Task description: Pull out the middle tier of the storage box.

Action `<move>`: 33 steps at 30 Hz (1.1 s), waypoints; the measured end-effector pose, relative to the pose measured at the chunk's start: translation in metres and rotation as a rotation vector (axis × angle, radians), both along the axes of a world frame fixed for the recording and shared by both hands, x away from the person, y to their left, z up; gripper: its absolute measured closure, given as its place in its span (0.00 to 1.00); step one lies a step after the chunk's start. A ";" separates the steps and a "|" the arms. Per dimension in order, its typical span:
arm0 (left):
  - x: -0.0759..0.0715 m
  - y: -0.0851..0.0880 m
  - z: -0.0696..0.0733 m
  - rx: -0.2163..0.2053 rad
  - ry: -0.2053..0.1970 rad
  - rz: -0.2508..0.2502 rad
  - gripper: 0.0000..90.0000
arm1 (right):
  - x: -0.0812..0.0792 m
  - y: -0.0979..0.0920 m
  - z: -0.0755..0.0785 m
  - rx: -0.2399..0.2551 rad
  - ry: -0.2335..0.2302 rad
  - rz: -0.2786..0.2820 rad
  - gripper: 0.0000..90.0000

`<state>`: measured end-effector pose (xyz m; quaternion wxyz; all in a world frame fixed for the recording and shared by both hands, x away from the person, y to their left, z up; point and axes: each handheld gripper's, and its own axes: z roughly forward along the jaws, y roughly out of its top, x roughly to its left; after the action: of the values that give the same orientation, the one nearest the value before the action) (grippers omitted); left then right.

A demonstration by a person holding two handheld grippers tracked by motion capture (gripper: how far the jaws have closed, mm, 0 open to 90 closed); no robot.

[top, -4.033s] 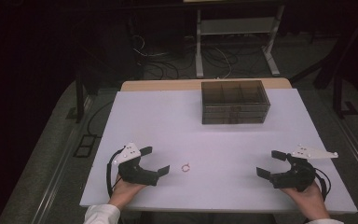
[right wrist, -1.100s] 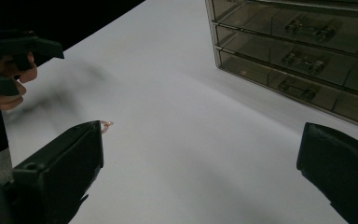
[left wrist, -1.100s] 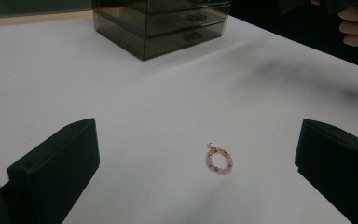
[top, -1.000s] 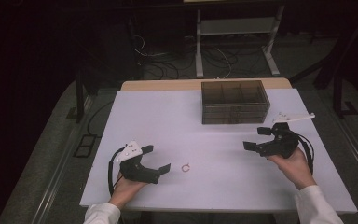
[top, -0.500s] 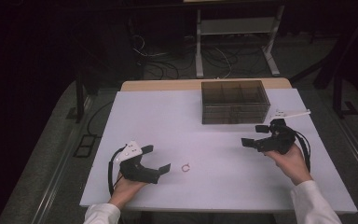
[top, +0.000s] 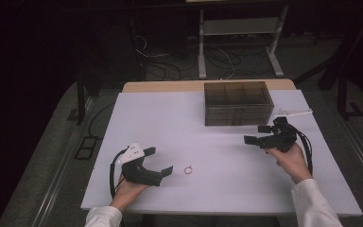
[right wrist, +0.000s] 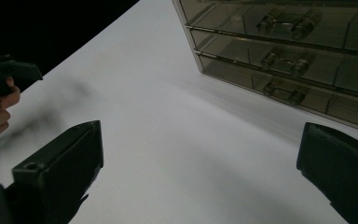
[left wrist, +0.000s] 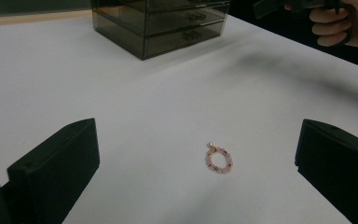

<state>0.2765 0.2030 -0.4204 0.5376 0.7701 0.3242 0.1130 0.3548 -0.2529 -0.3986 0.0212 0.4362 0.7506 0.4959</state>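
Bracelet (top: 187,169) in high view: too small to tell beads, just a pinkish ring. Drawer box (right wrist: 279,60) cut off at 12 and 3 o'clock in right gripper view; its top is cropped in left gripper view too. Right hand (left wrist: 340,23) clipped at 1 o'clock there. Drawer contents: can't tell through tinted walls. Both forearms run off at 6 o'clock in high view.

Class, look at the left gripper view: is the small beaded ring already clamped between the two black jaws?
No. The beaded ring lies free on the white table, ahead of the open jaws and touching neither.

Both hand-held grippers (top: 159,162) (top: 258,134) wide open
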 end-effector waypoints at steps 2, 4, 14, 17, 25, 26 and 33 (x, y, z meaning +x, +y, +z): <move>0.000 0.000 0.000 -0.001 0.000 0.000 0.00 | 0.002 -0.001 -0.002 0.010 0.003 -0.006 0.00; 0.000 0.000 0.000 -0.002 0.000 0.000 0.00 | 0.003 -0.001 -0.002 0.017 0.006 -0.011 0.00; 0.000 0.000 0.000 -0.003 0.001 -0.001 0.00 | 0.011 -0.002 -0.009 0.065 0.028 -0.026 0.00; 0.000 0.000 0.000 -0.002 0.000 -0.002 0.00 | 0.013 -0.001 -0.011 0.084 0.036 -0.031 0.00; 0.000 0.000 0.000 -0.002 0.000 -0.004 0.00 | 0.020 -0.002 -0.017 0.155 0.071 -0.054 0.00; 0.000 0.000 0.000 -0.002 0.000 -0.004 0.00 | 0.022 -0.002 -0.019 0.175 0.084 -0.060 0.00; 0.000 0.000 0.000 -0.004 0.000 -0.005 0.00 | 0.026 -0.002 -0.023 0.260 0.107 -0.078 0.00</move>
<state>0.2765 0.2031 -0.4204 0.5394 0.7698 0.3226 0.1112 0.3810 -0.2551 -0.4220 -0.0562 0.4899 0.6624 0.5640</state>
